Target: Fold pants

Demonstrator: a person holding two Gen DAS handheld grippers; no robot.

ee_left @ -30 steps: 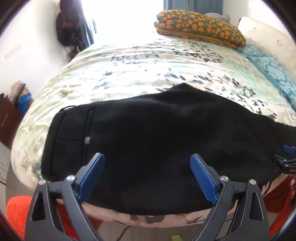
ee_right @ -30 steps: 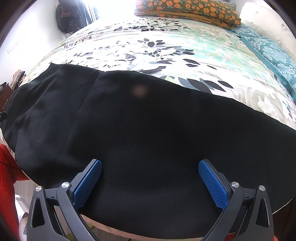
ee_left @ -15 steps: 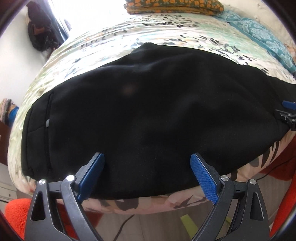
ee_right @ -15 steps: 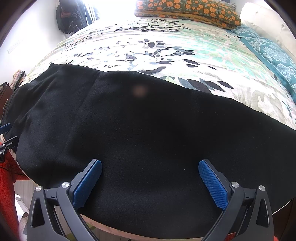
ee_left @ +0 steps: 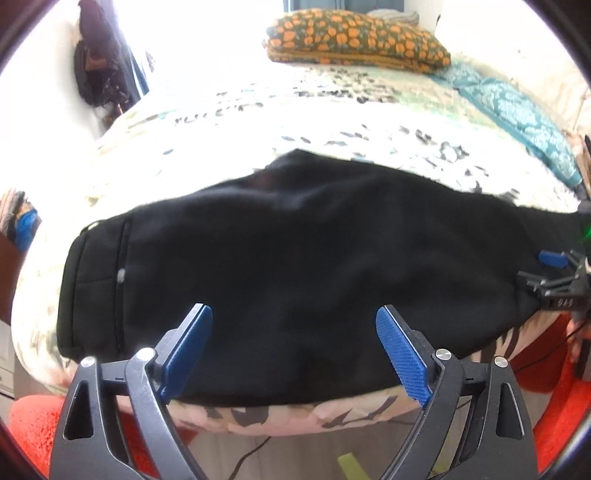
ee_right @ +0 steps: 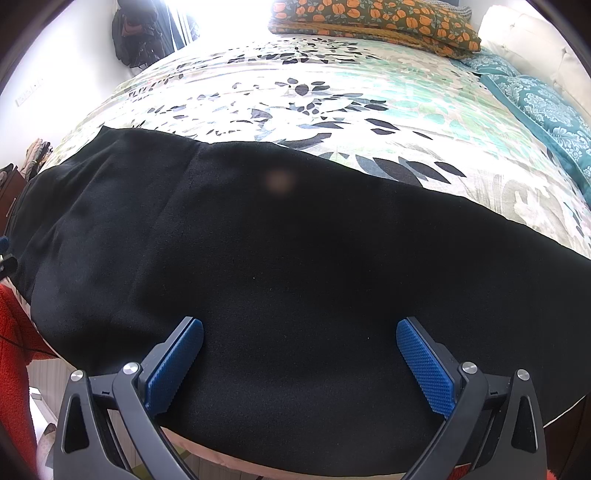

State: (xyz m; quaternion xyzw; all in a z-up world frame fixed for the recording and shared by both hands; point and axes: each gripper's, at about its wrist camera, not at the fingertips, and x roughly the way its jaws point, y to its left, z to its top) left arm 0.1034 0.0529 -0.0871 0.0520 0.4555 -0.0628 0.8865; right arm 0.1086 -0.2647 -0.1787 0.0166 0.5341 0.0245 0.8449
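Note:
Black pants (ee_left: 295,266) lie flat along the near edge of the bed, waistband and pocket button toward the left in the left wrist view. My left gripper (ee_left: 293,343) hovers open over the waist part, nothing between its blue pads. The same pants (ee_right: 295,277) fill the right wrist view, where my right gripper (ee_right: 299,354) stands open above the leg cloth. At the far right edge of the left wrist view the right gripper (ee_left: 554,273) shows small. Whether either gripper's pads touch the cloth cannot be told.
The bed (ee_right: 332,92) has a floral white and teal cover. An orange-patterned pillow (ee_right: 373,22) and teal pillows (ee_right: 543,107) lie at the far side. Red fabric (ee_left: 33,424) sits low at the bed's front, by the floor. Dark bags hang on the far left wall (ee_left: 99,66).
The left gripper dipped toward the pants, then drew back and tilted up, so the far pillows show again. The right gripper has stayed in place. Both remain open.

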